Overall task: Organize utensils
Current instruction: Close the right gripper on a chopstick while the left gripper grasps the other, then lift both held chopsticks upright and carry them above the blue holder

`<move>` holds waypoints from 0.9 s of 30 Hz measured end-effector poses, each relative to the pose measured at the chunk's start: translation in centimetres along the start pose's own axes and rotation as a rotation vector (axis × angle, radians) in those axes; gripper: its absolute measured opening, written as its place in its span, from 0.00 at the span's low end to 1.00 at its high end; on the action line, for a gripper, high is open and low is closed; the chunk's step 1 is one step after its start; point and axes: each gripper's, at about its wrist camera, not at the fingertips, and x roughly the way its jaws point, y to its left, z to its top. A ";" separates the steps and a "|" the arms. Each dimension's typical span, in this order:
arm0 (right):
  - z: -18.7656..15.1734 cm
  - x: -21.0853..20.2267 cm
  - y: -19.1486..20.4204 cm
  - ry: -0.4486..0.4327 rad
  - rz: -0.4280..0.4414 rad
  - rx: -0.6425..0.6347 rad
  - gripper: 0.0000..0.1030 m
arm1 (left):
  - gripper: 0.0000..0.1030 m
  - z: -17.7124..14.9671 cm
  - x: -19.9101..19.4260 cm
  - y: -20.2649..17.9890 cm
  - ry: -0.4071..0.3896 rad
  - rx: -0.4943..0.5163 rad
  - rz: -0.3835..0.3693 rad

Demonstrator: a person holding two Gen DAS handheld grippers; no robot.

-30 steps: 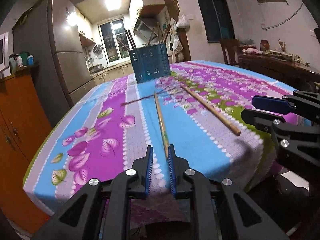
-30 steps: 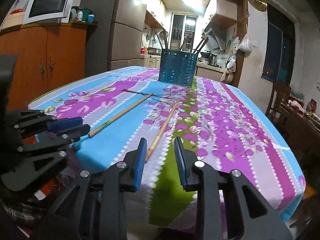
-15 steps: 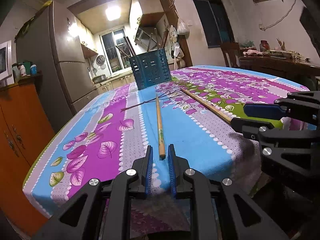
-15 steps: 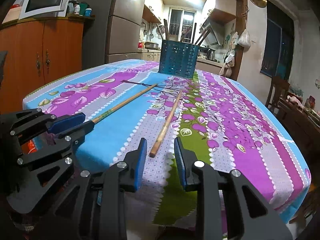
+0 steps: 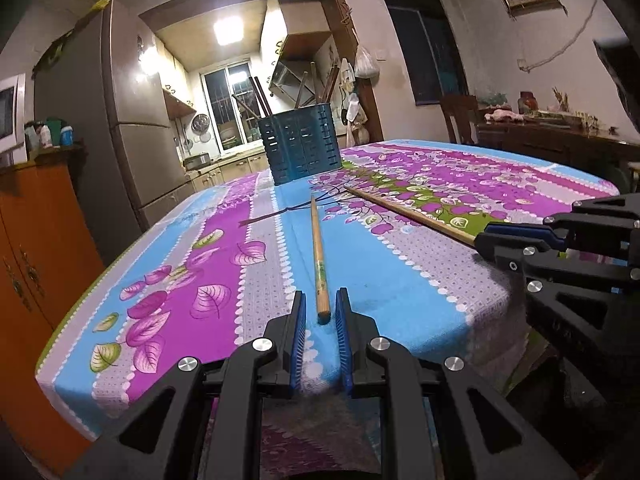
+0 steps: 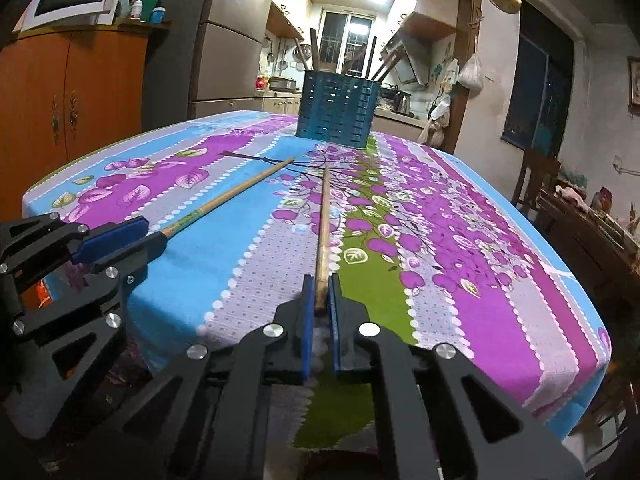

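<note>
Right gripper (image 6: 319, 296) clamping chopstick (image 6: 323, 224) end, left gripper (image 5: 321, 310) straddling another chopstick (image 5: 318, 252)

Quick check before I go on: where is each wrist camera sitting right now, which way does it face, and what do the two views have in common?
Left wrist: low at the near table edge, looking along its chopstick toward the blue utensil holder; own left gripper straddles the end, right gripper at right.
Right wrist: same edge, facing the holder; right gripper closed around its chopstick; left gripper at left.
Shared: holder, both chopsticks, floral tablecloth, both grippers.
</note>
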 end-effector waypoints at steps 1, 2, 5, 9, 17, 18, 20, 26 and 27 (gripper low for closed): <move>0.0 0.0 -0.1 -0.001 0.003 0.005 0.05 | 0.17 0.0 0.0 -0.1 -0.001 0.012 0.008; -0.1 0.0 -0.3 -0.002 0.000 0.014 0.05 | 0.17 0.0 0.1 0.0 -0.001 0.023 0.018; -0.2 0.0 -0.5 -0.005 0.006 0.022 0.06 | 0.17 -0.1 0.3 0.3 -0.003 0.017 0.015; -0.2 0.0 -0.6 -0.007 0.013 0.025 0.06 | 0.15 -0.2 0.2 0.5 -0.012 -0.007 -0.001; -0.2 -0.2 -1.2 -0.017 0.044 0.058 0.05 | 0.07 -0.1 0.1 0.4 -0.013 -0.022 -0.037; 0.0 -0.5 -1.4 -0.031 0.040 0.062 0.05 | 0.07 0.0 0.1 0.5 -0.008 -0.025 -0.039; 0.2 -1.1 -1.6 -0.056 0.038 0.054 0.05 | 0.07 0.3 -0.2 0.9 -0.006 -0.035 -0.039; 1.5 -3.2 -2.3 -0.132 0.015 0.009 0.05 | 0.07 2.0 -1.9 2.1 -0.044 -0.050 -0.016; 2.0 -3.7 -2.6 -0.153 0.009 0.004 0.05 | 0.07 2.4 -2.3 2.3 -0.052 -0.052 -0.012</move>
